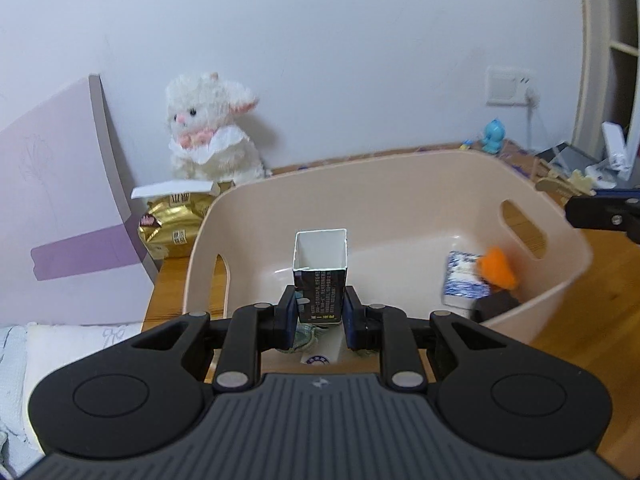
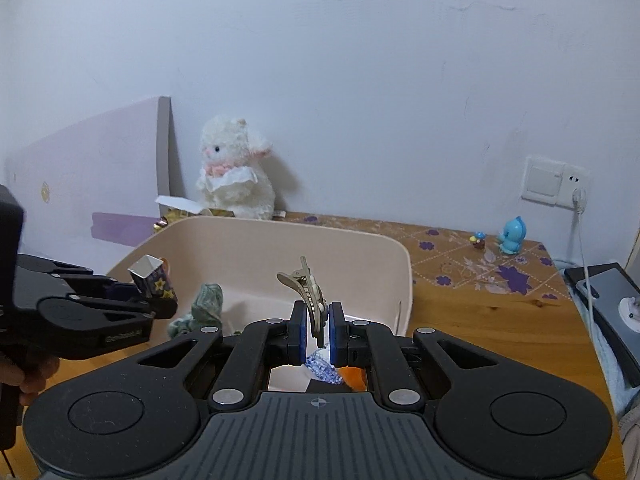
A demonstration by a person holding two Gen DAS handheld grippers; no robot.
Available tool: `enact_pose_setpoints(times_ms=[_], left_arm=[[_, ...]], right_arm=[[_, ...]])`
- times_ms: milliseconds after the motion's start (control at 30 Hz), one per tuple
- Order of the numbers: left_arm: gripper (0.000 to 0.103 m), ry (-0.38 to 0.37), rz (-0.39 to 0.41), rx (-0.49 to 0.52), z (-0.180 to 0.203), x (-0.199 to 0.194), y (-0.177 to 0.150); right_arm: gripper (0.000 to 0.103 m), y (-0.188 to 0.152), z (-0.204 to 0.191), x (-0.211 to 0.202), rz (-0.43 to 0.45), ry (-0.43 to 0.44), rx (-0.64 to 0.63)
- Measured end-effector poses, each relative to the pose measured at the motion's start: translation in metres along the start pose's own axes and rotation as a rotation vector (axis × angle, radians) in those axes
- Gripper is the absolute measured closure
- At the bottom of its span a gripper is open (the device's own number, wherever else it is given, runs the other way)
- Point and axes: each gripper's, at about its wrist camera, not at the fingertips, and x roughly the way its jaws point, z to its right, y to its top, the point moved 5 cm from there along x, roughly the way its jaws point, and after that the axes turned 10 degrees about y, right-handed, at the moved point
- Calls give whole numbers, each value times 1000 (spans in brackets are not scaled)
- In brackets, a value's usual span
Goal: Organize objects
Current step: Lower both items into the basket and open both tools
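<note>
Above the beige bin [image 1: 400, 200], we pinch a small open carton [image 1: 320, 276] in our left gripper [image 1: 320, 312] and a tan hair clip [image 2: 308, 296] in our right gripper [image 2: 318, 330].

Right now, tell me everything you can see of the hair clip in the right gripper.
The hair clip is a beige, matte, plastic-looking alligator clip with a row of teeth along one edge. It stands nearly upright, leaning left, beak end up and slightly parted. The right gripper has its jaws shut on its lower end. It hangs above the pink basket, touching nothing else visible.
</note>
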Motion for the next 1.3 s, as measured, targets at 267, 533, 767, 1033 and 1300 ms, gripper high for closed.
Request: enact_pose_setpoints(times_ms=[267,533,767,1033,1300], left_arm=[[78,29,-112,-1,5,49,1],[78,14,-167,2,8,59,-3],[33,12,-159,-23,4,49,0],[23,7,-119,-44,-2,28,8],[22,13,-87,-46,-4,0,9]], right_arm=[[93,-9,6,40,-77,-22,-5],[75,-20,7,53,-132,-24,9],[36,-12,4,34,-92,-32,27],[8,-1,5,4,-37,-23,83],[3,-2,-1,-24,-16,-32,85]])
